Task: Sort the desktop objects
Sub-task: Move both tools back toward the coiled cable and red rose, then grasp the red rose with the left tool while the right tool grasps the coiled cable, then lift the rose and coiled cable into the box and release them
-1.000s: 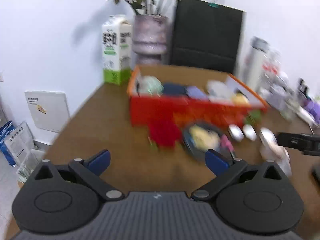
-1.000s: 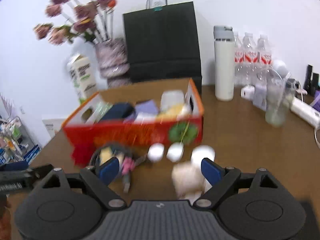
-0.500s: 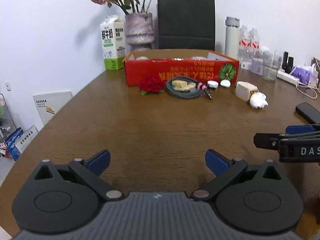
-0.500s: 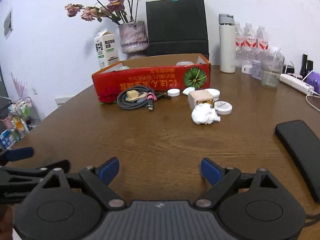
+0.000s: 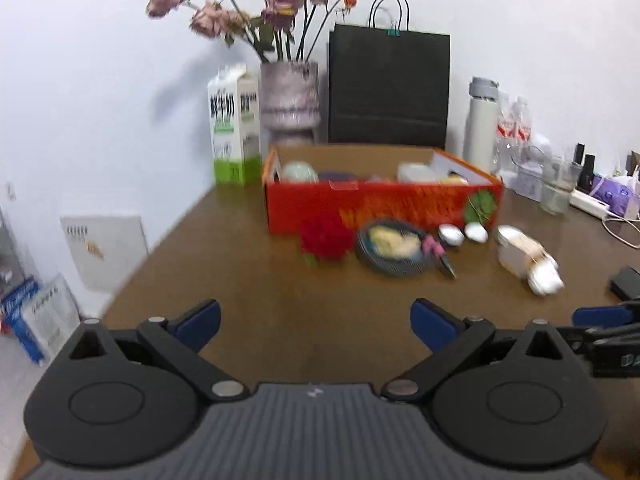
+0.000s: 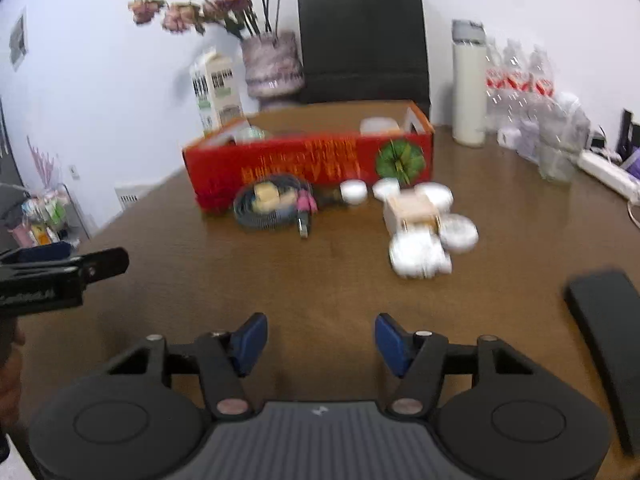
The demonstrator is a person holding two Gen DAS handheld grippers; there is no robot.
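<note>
A red cardboard box (image 5: 380, 204) (image 6: 312, 160) with several items inside stands mid-table. In front of it lie a red flower (image 5: 326, 240), a coiled cable (image 5: 394, 248) (image 6: 272, 206) with a yellowish item on it, small white round lids (image 6: 354, 191), a beige box (image 6: 410, 210) and a white crumpled lump (image 6: 418, 256). My left gripper (image 5: 316, 320) is open and empty, well short of these objects. My right gripper (image 6: 318, 340) holds nothing and its jaws are closing over bare table.
Behind the red box stand a milk carton (image 5: 234, 124), a flower vase (image 5: 290, 100), a black paper bag (image 5: 388, 88), a white flask (image 6: 468, 84) and water bottles (image 6: 520, 80). A black flat object (image 6: 608, 332) lies at the right. The table's left edge (image 5: 132, 280) drops to the floor.
Both views have moved closer to the box and the loose objects since half a second ago. The right gripper's jaws have narrowed. The left gripper's jaws keep the same width.
</note>
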